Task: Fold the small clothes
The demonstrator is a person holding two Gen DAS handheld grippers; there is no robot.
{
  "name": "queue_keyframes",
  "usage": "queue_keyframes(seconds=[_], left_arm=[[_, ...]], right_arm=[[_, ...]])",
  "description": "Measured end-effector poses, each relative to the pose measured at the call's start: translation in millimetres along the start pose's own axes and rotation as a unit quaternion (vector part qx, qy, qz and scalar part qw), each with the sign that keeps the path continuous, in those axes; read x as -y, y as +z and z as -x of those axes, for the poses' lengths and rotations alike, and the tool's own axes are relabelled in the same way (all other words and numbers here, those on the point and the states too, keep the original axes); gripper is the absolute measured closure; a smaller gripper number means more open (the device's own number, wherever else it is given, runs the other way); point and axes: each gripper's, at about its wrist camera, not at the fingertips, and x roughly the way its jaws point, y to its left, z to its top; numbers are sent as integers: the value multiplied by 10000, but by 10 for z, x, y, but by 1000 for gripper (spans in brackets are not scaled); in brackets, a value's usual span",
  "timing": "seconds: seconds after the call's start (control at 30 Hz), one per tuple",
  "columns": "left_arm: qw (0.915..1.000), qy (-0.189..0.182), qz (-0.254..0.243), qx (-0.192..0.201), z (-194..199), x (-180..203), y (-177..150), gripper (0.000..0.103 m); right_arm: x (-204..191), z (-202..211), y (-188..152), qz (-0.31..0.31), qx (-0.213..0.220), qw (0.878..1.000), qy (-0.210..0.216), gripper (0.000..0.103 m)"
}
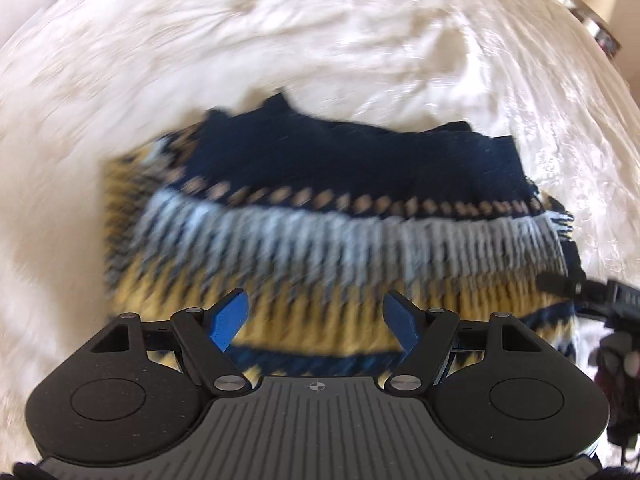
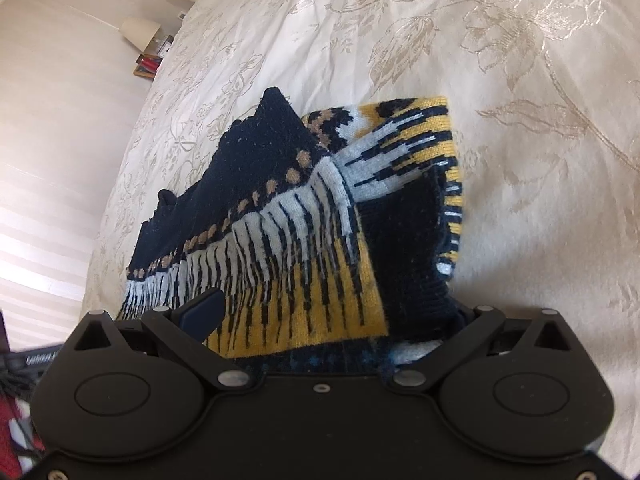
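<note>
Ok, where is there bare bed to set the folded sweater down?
Bare bedspread lies right of the sweater and beyond its far edge. Crowded on its left: bed edge, lamp and nightstand clutter. Both grippers crowd the near hem.

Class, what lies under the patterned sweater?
Under the sweater lies the cream floral bedspread, visible all around it. Whatever sits directly beneath the knit is covered. The right claw's right finger is hidden by fabric.

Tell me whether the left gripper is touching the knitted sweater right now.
Cannot tell. In the left wrist view the left gripper has its blue fingers spread wide over the sweater, holding nothing, but motion blur hides whether the tips rest on the knit.
</note>
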Motion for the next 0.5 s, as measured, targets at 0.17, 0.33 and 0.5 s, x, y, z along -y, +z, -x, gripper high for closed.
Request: queue_keyframes(seconds=[0.17,0.33,0.5], left_arm=[[10000,-5,17,-42,-71,184,110,31],[9982,452,-275,-281,-523,281,172,29],[9957,702,-560,-218,-742,352,177,16]], right_arm=[[-21,-12,-16,180,-80,9998,27,0],[22,5,-30,133,-20,9998,117,0],[20,32,-20,132,-55,9999,78,0]])
